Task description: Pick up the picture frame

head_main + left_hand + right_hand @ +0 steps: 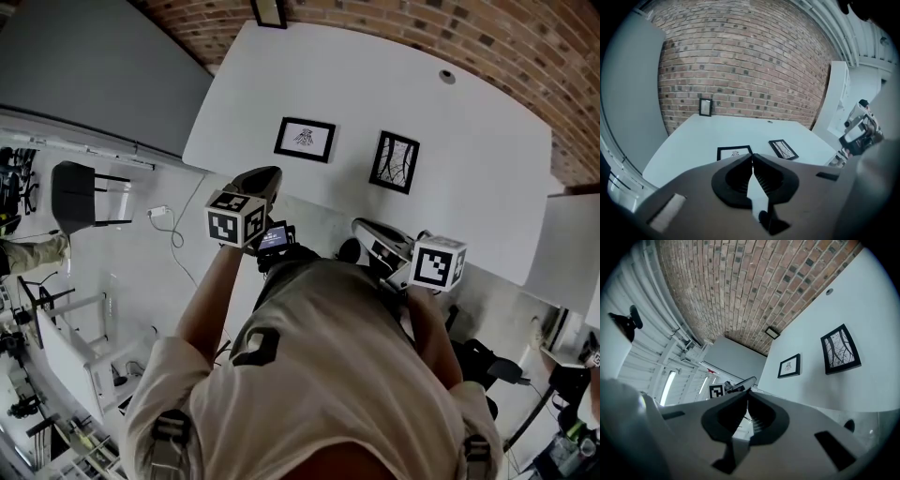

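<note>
Left gripper (752, 157): both jaws are clenched, ribbed black pads meeting at the tips, with nothing clamped between them. Right gripper (748, 393): jaws likewise pressed together and empty. In the head view, both grippers are held in front of the person's torso, tips at the near edge of the white rectangular tabletop (473, 141), each with its marker cube just behind the jaws. Neither gripper touches anything on the tabletop. Two frames lie flat on the tabletop, well apart from both grippers. The black picture frame with a small dark drawing on white paper (305, 139) lies ahead of the left gripper. The black picture frame with a branch-pattern print (395, 161) lies beside it, to the right, ahead of the right gripper and turned at a slight angle. The two frames are apart, with bare tabletop between them. A third small black frame (269, 11) stands upright at the far edge of the tabletop against the red brick wall (469, 37). A black chair (75, 195) stands on the floor to the left.
</note>
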The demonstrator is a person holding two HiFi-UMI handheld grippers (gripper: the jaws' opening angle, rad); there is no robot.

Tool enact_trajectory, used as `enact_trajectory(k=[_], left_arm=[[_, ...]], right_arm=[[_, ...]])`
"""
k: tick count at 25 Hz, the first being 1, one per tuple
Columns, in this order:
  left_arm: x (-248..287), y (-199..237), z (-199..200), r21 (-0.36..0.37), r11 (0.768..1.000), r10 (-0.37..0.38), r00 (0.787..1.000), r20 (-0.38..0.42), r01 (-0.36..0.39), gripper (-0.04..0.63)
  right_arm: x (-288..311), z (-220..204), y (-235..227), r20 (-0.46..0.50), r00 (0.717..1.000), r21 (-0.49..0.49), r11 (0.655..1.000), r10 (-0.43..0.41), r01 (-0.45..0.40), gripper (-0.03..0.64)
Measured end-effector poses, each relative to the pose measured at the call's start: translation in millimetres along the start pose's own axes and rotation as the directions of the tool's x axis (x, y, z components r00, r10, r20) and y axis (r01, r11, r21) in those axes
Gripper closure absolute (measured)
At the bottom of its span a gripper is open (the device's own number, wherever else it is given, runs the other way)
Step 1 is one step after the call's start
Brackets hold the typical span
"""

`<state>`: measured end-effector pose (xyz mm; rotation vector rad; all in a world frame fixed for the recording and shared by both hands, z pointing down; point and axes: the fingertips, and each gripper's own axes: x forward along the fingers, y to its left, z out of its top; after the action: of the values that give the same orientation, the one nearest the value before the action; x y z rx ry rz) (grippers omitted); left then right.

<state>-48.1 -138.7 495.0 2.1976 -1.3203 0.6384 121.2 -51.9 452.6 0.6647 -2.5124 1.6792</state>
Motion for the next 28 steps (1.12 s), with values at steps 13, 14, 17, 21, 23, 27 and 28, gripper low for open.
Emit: enact_trajectory(k=[13,14,17,21,23,27,28], left_arm=[[66,71,0,0.029,0.998,0.061,0.991,-0.116,-0.058,0.584],[70,76,-1,0.028,0.998,0.057,0.991,-0.124,-0.054,0.584],[81,87,-6,0.024,0.999,0.030,0.988,-0.152,-0.027,0.584],[95,100,-6,0.035,0.999,0.002,0.985,-0.170,0.004,0.584],[102,106,-8,0.039,0.999,-0.006,0.983,-0.181,0.014,0.584],[108,116,-14,0.019,0.999,-0.025,0.979,-0.202,0.029,0.583],[109,118,-16,0.004,0.999,-0.030,0.979,-0.204,0.032,0.583]], right_arm=[[25,24,-9,-0.009,0.999,0.031,0.999,-0.035,0.035,0.611],[27,27,-10,-0.005,0.999,0.026,0.998,-0.049,0.049,0.611],[33,34,-11,0.008,0.995,0.022,0.994,-0.104,0.103,0.611],[50,42,-9,0.020,0.993,0.035,0.992,-0.120,0.119,0.611],[57,43,-9,0.023,0.991,0.040,0.991,-0.128,0.127,0.611],[67,48,-6,0.032,0.989,0.026,0.989,-0.147,0.146,0.611],[69,48,-5,0.027,0.988,0.019,0.988,-0.154,0.153,0.610]])
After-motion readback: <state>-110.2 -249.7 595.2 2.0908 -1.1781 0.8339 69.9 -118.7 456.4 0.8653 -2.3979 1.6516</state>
